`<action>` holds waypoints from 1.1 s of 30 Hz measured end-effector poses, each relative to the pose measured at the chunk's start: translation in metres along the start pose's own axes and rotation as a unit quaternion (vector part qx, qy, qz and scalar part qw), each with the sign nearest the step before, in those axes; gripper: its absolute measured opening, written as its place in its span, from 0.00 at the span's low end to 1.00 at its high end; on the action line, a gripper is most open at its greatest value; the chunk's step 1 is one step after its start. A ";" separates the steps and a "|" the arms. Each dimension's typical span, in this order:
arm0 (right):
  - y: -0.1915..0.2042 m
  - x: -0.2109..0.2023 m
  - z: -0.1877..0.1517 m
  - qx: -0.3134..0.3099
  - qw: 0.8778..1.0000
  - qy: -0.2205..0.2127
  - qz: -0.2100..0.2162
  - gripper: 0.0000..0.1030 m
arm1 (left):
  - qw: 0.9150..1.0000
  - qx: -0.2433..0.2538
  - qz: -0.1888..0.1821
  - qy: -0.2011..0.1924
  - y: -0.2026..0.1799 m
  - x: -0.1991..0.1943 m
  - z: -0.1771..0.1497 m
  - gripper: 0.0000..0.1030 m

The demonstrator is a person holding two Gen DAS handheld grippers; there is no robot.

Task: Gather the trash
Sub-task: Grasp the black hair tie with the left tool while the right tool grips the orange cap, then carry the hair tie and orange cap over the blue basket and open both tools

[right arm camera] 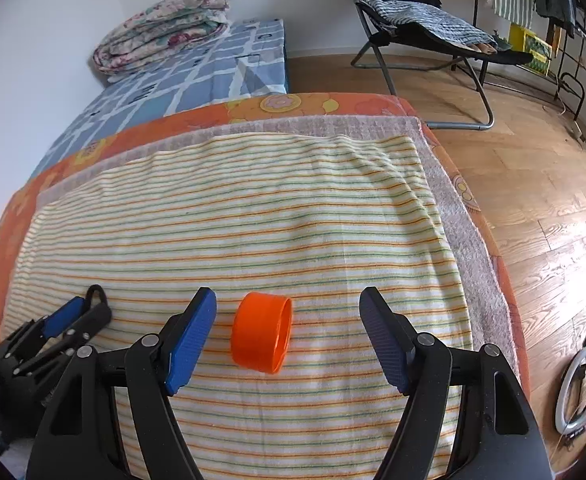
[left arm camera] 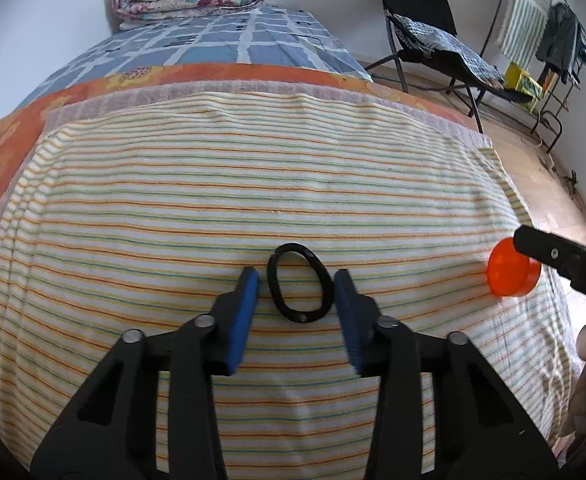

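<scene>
Two pieces of trash on the striped towel [left arm camera: 253,184] spread over the bed: black ring [left arm camera: 297,289] and orange cap [right arm camera: 262,332], well apart from each other. Left gripper [left arm camera: 297,280] lowered around the ring, blue pads [left arm camera: 245,312] flanking it on either side, narrow gaps visible on both; jaws partly closed, not pressing yet. Right gripper [right arm camera: 289,320] set wide open around the cap, lying on its side with the open end toward the right pad; clear space on both sides, no contact. Judged step: closing on both items at once. Risks noted. Ring thin and flat against soft cloth, so pads may ride over the top and miss, or pinch a fold of towel along with it and drag the cloth. Ring also pliable by the look of it, likely to buckle or pop out sideways under squeeze. Cap on its curved side, free to roll on the cloth if one pad arrives first. Cap near the towel's edge in the left view, so a nudge outward could send it toward the wood floor [right arm camera: 533,200].
</scene>
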State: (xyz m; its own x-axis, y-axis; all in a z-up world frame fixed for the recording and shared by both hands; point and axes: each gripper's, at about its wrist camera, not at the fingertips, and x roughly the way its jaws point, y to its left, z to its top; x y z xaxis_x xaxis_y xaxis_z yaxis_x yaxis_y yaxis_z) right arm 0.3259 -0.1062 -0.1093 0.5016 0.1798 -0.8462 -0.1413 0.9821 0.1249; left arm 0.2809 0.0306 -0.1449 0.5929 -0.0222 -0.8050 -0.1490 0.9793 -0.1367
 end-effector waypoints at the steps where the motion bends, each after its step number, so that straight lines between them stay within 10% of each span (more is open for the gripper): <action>1: 0.000 0.000 0.000 0.000 1.000 0.002 0.001 0.72 | 1.000 -0.004 -0.001 0.001 0.003 0.000 0.001 0.25; 5: -0.001 -0.002 0.000 0.001 1.000 0.002 0.008 0.67 | 1.000 -0.012 -0.005 0.002 0.010 -0.002 0.002 0.11; 11: -0.003 0.000 0.000 0.000 0.999 0.016 0.033 0.23 | 1.000 -0.017 -0.007 0.003 0.014 -0.004 0.002 0.07; 33: 0.018 -0.079 -0.012 -0.028 0.996 -0.034 0.074 0.22 | 0.999 -0.026 -0.019 -0.030 0.020 -0.094 0.001 0.06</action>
State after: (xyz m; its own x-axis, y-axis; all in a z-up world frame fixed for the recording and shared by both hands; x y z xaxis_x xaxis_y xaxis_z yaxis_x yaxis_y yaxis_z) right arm 0.2737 -0.1035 -0.0467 0.5278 0.3268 -0.7840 -0.2642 0.9404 0.2141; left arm 0.2228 0.0528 -0.0717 0.6450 -0.0458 -0.7628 -0.1650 0.9663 -0.1975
